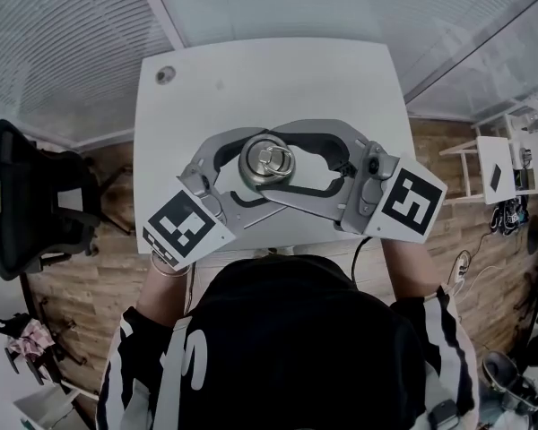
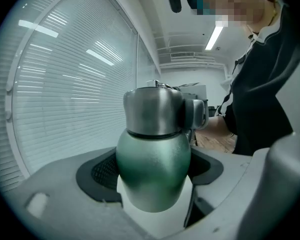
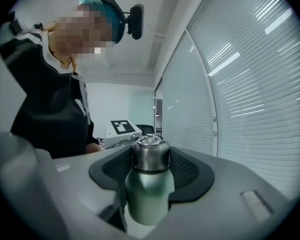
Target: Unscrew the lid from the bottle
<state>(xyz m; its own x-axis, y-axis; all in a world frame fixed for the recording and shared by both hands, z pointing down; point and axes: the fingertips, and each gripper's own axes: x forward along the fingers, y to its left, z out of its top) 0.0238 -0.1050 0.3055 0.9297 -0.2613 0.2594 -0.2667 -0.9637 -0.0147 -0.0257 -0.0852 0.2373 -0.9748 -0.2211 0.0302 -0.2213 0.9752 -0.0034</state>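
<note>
A green metal bottle (image 2: 152, 171) with a steel lid (image 1: 266, 161) stands upright near the front of the white table (image 1: 251, 79). My left gripper (image 1: 244, 170) reaches in from the lower left. Its dark pads (image 2: 101, 170) press on the green body below the lid. My right gripper (image 1: 291, 164) comes from the right and sits higher, with its pads (image 3: 190, 173) closed round the steel lid (image 3: 151, 155). One right jaw shows behind the lid in the left gripper view. The ring handle on top of the lid faces up in the head view.
A black office chair (image 1: 18, 204) stands left of the table. A round cable grommet (image 1: 165, 75) sits in the table's far left corner. White shelving (image 1: 511, 159) stands on the wooden floor at right. Glass walls with blinds run behind the table.
</note>
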